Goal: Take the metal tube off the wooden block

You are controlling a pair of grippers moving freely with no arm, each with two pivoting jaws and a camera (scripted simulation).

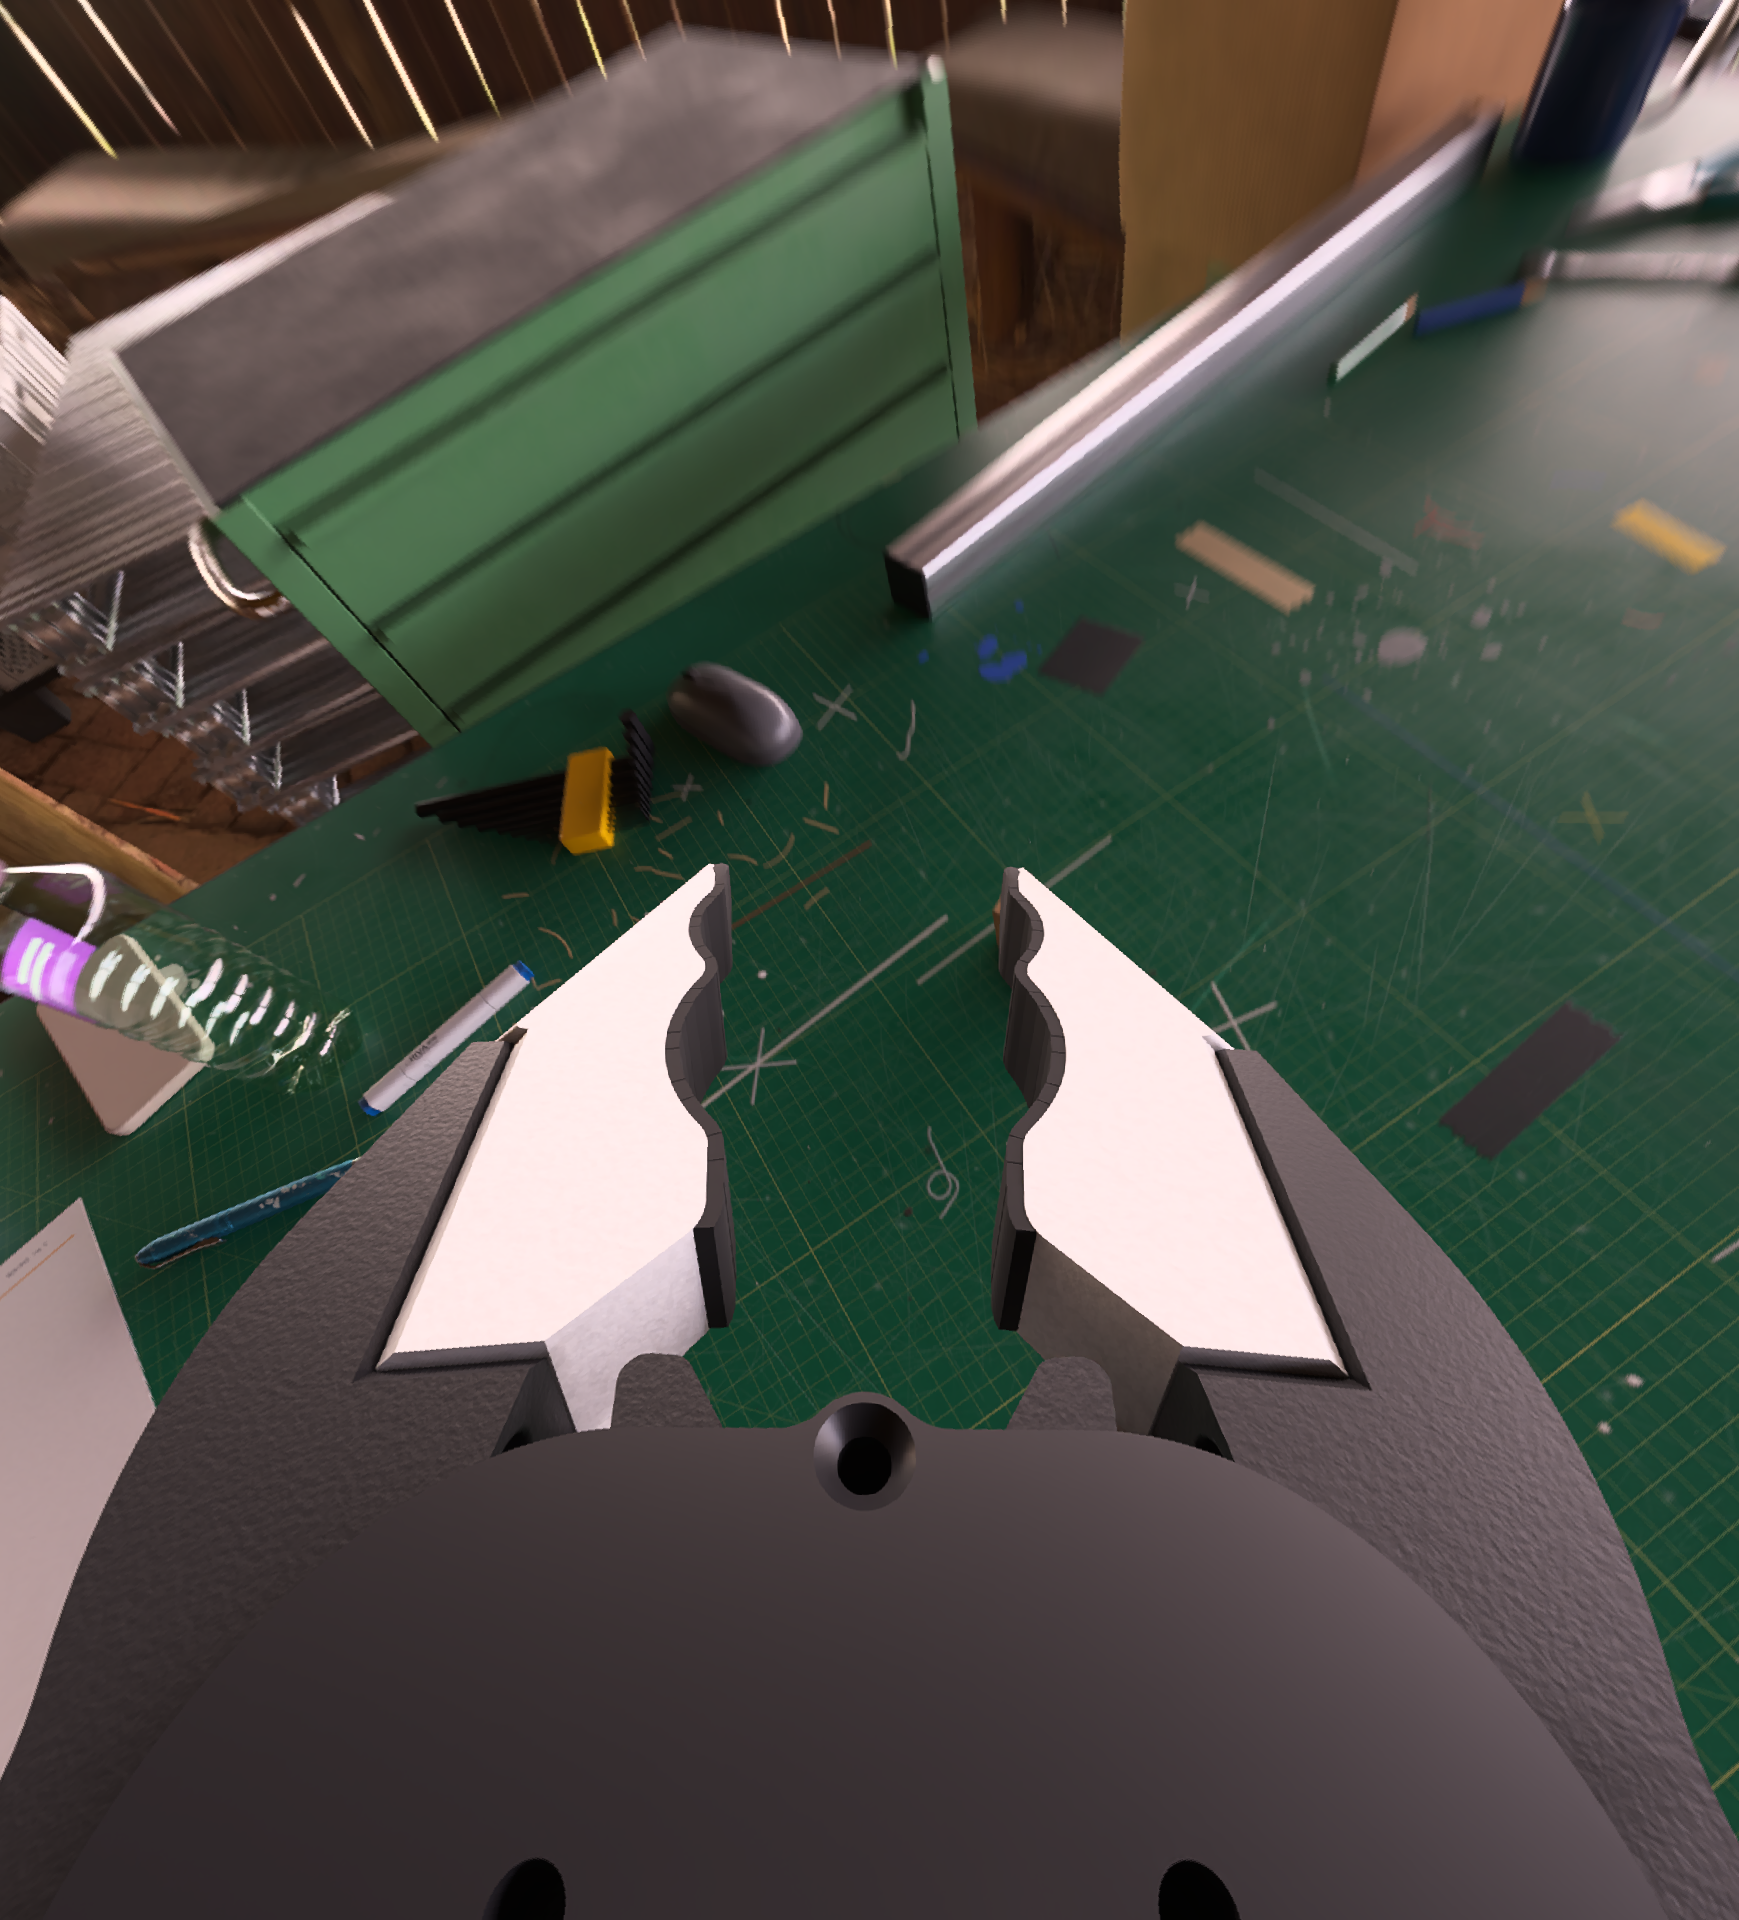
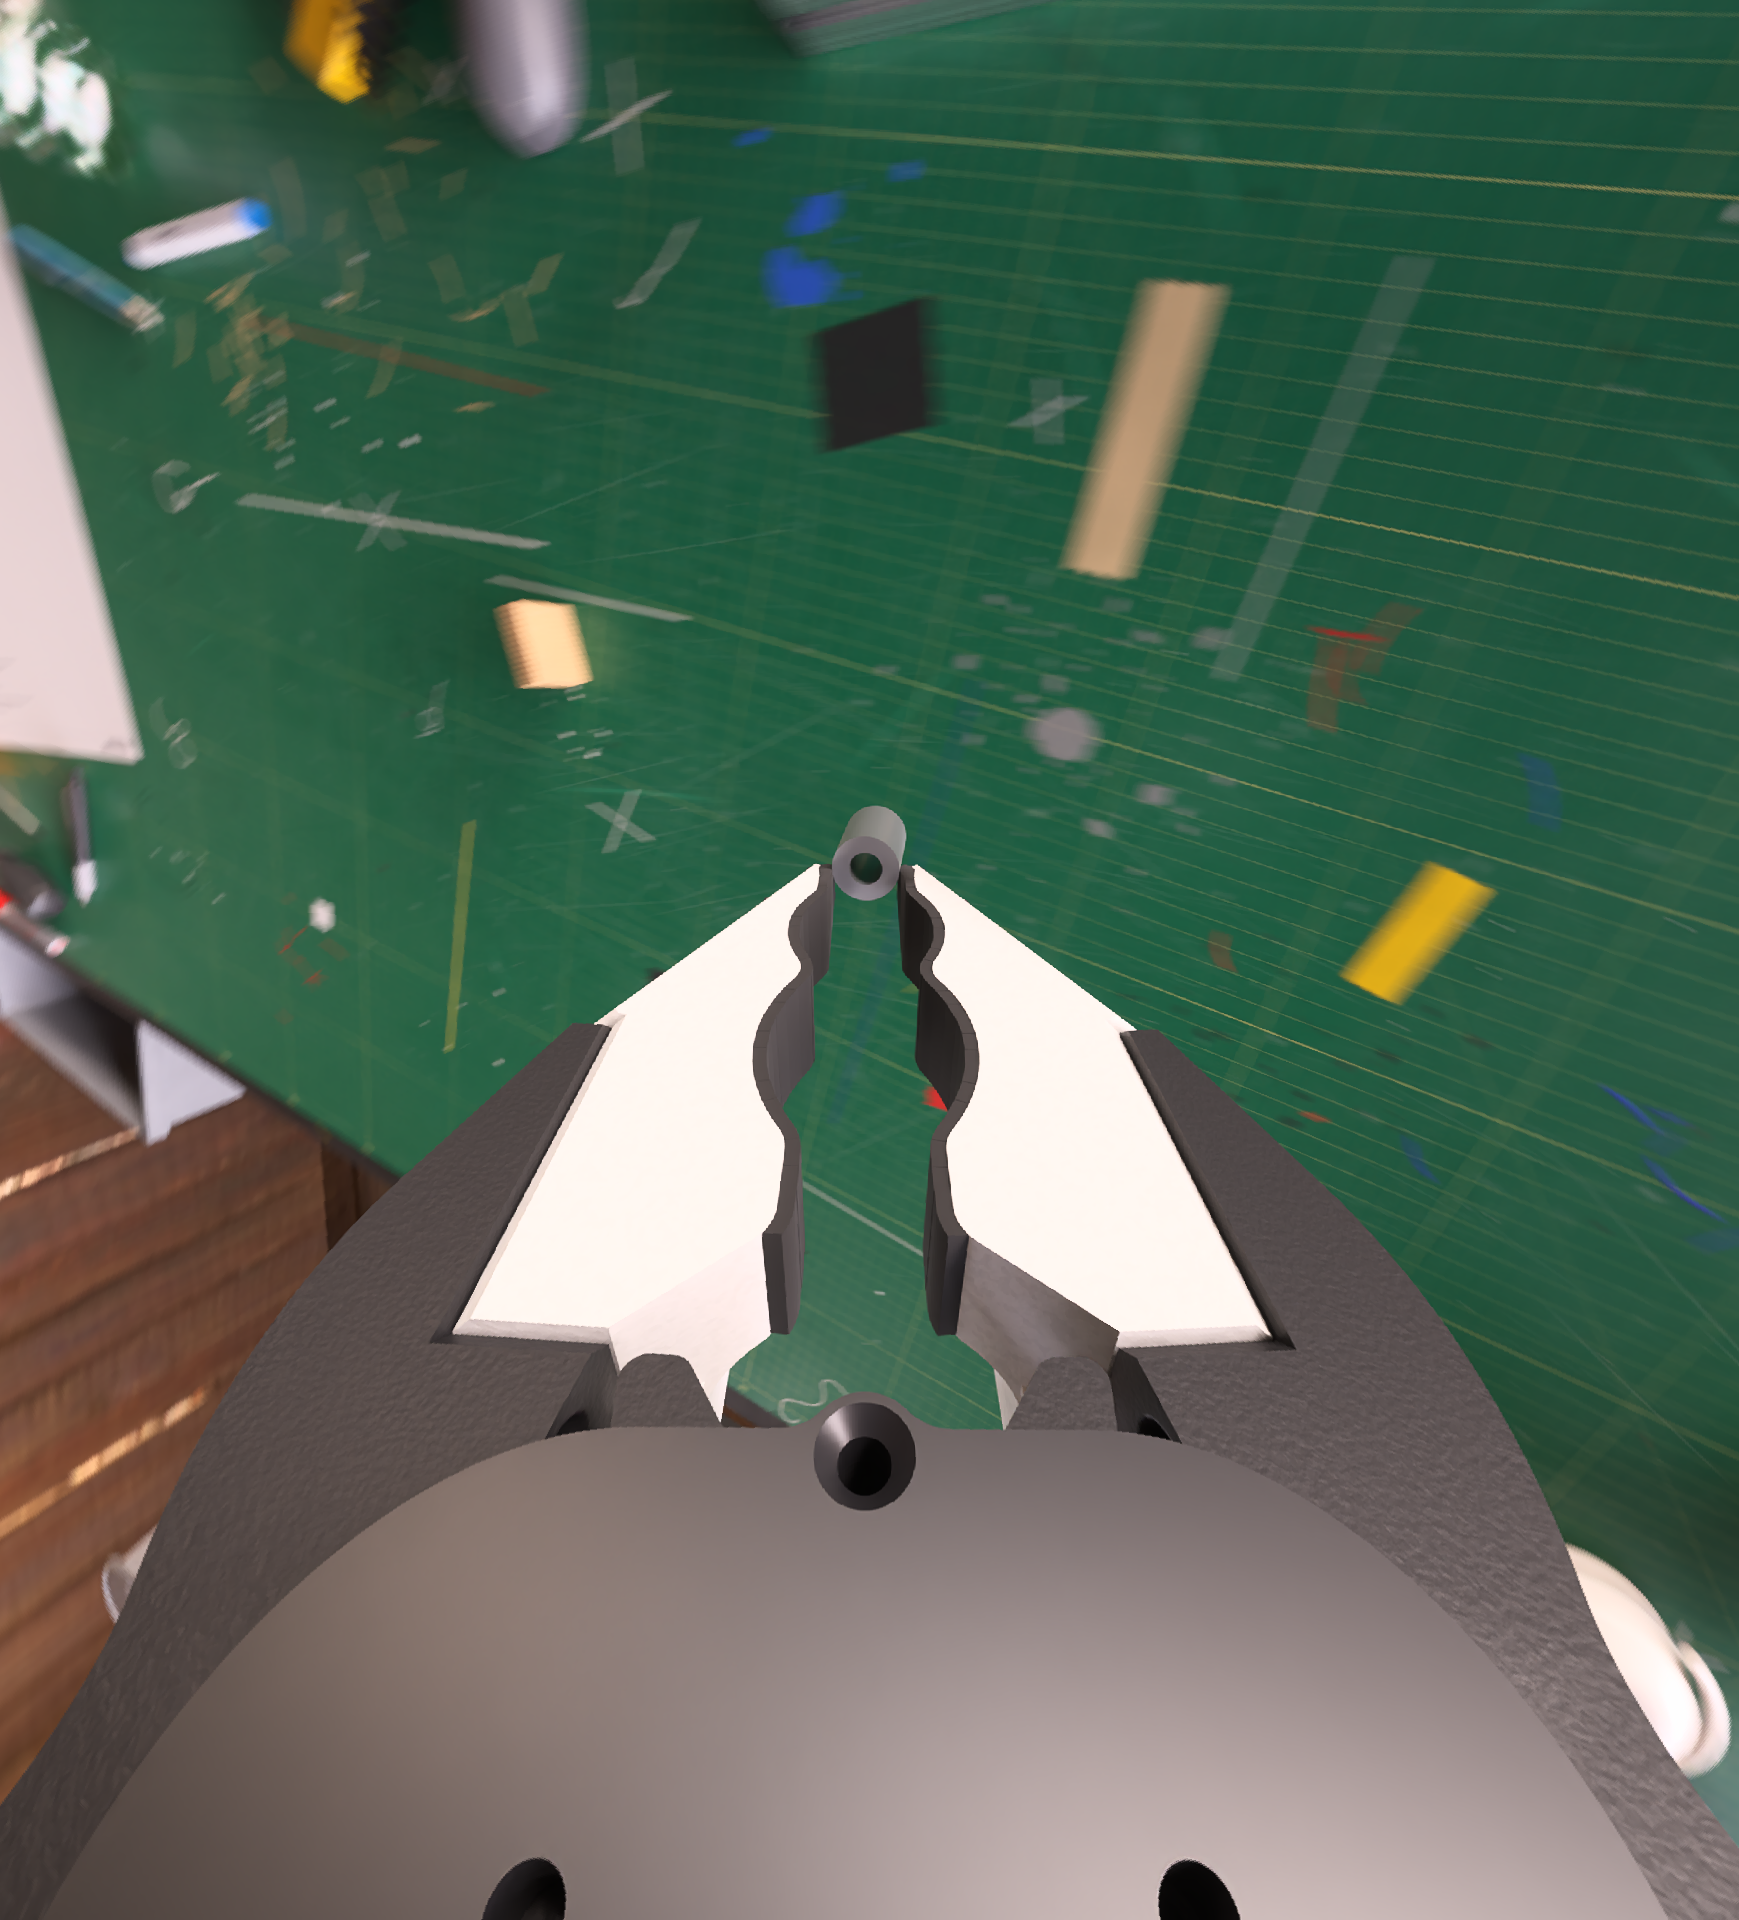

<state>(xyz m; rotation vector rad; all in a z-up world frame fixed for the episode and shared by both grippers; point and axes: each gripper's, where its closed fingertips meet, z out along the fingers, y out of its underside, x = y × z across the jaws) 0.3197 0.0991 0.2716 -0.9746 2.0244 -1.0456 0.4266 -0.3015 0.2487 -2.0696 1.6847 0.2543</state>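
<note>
My right gripper (image 2: 867,883) is shut on a short grey metal tube (image 2: 871,854), pinched at the very fingertips with its open end facing the camera. It is held well above the green cutting mat (image 2: 1260,935). A small tan wooden block (image 2: 543,644) lies on the mat far below and to the left, apart from the tube. My left gripper (image 1: 865,883) is open and empty, hovering over the mat (image 1: 1260,935). A small brown sliver shows behind its right fingertip (image 1: 1012,914); I cannot tell what it is.
A green drawer cabinet (image 1: 584,416) and a square metal bar (image 1: 1156,364) lie at the back. A grey mouse (image 1: 735,715), hex keys (image 1: 574,800), a bottle (image 1: 148,987), a marker (image 1: 449,1039) and paper (image 1: 3,1455) are on the left. Paper (image 2: 3,468) and the mat's edge (image 2: 221,1070) are at the left.
</note>
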